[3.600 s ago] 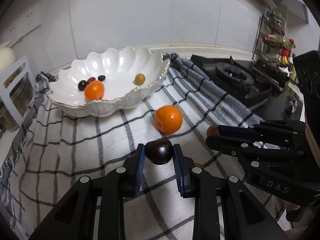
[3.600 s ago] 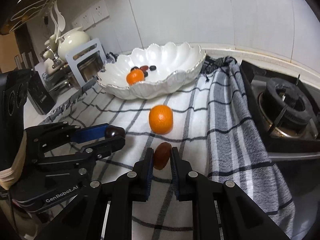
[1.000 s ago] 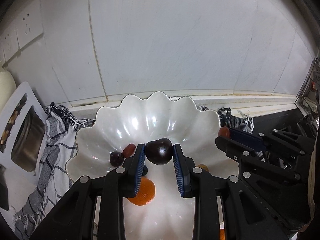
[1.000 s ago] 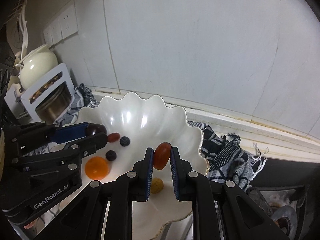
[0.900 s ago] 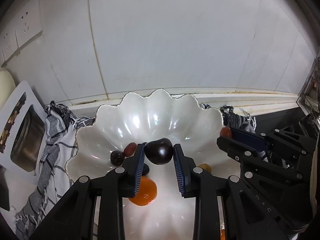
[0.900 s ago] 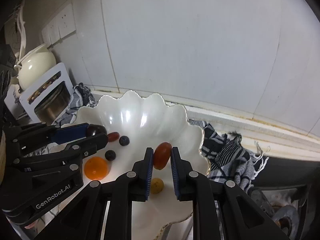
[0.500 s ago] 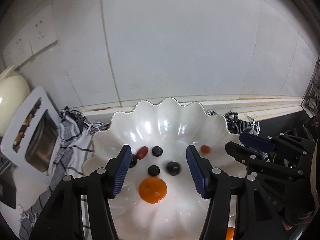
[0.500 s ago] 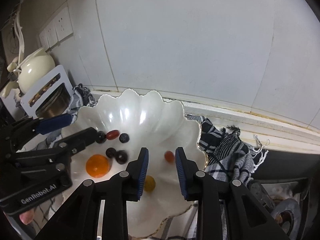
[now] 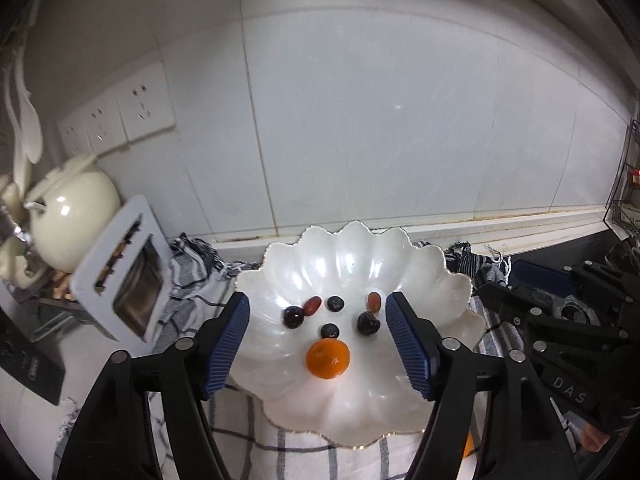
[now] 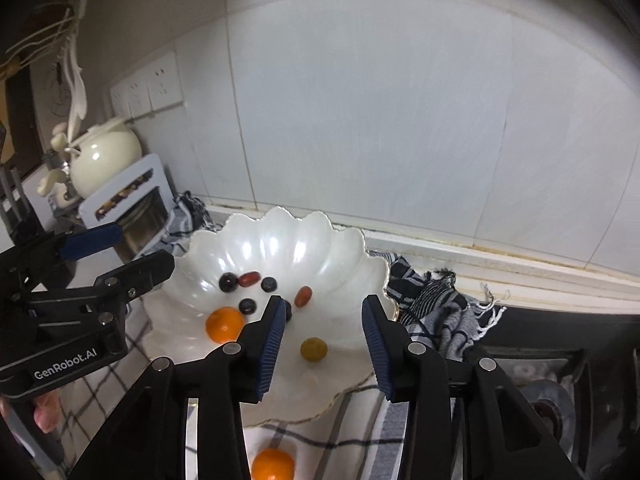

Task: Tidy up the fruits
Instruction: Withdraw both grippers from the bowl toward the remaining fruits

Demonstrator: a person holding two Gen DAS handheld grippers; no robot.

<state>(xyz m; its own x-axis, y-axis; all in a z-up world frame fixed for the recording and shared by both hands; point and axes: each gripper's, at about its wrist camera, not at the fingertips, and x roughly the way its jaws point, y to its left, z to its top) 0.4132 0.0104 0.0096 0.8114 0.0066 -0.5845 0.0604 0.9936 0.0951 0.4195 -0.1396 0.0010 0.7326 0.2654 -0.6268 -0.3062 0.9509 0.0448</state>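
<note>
- Left gripper [image 9: 318, 338] gapes, grasping nothing, above the bowl [image 9: 448, 288].
- Right gripper [image 10: 323, 338] likewise released.
- Fruits sit mid-bowl: orange [image 9: 327, 358], plum [image 9: 368, 323].
- Second orange [image 10: 273, 464] lies on the cloth [image 10: 360, 432] beside the bowl's near rim.

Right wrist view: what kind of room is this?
Most likely a home kitchen counter: a gas stove burner at lower right, a tiled wall with power sockets, and a cream teapot on a rack beside the scalloped fruit bowl.

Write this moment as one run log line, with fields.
left gripper: open | right gripper: open | bowl: holds fruits | orange: on cloth
</note>
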